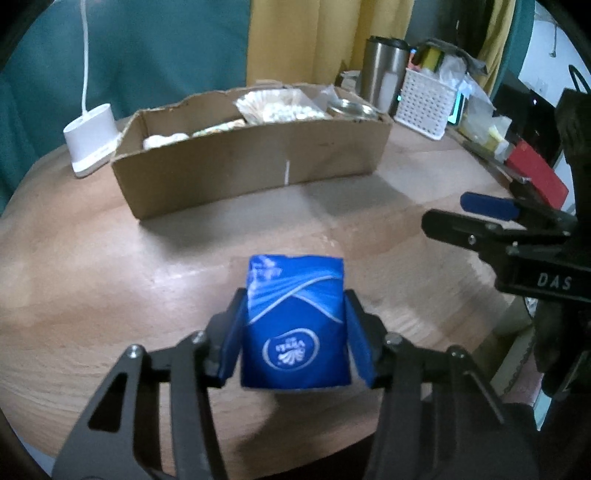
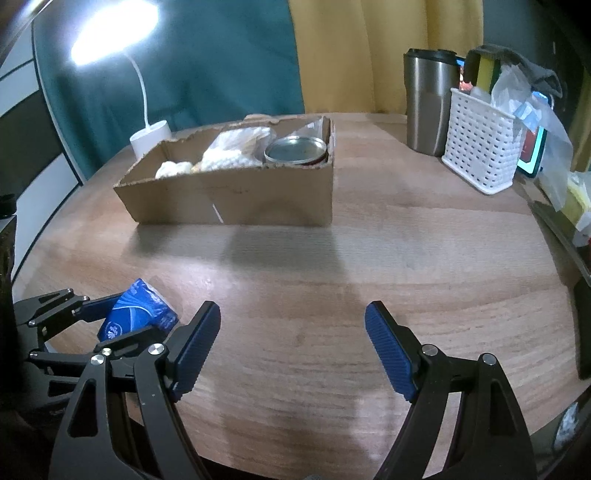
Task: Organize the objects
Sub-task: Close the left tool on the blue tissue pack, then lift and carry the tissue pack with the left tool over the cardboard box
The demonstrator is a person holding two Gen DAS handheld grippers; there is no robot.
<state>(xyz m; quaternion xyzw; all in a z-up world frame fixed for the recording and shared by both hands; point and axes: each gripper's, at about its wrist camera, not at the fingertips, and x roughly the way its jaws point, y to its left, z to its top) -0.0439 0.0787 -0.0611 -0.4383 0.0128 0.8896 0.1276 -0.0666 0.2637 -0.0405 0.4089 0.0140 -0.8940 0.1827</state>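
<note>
A round wooden surface [image 2: 369, 258] is seen. On it are set an open cardboard box [image 2: 236, 199], a white lamp base [image 2: 149, 138] just behind the box's left end, a steel tumbler [image 2: 428, 107] and a white perforated basket [image 2: 480, 147], side by side at the right rear.

Beyond my reach a round wooden table [image 2: 369, 258] is carrying the bystanders. A white desk lamp [image 2: 149, 138] is glowing at the far left, its bright head [image 2: 114, 26] shining above. At the far right a stainless steel tumbler with a black lid [image 2: 428, 99] is standing just beside a white perforated plastic basket [image 2: 480, 147]. Teal and yellow curtains [image 2: 332, 55] are hanging behind.
</note>
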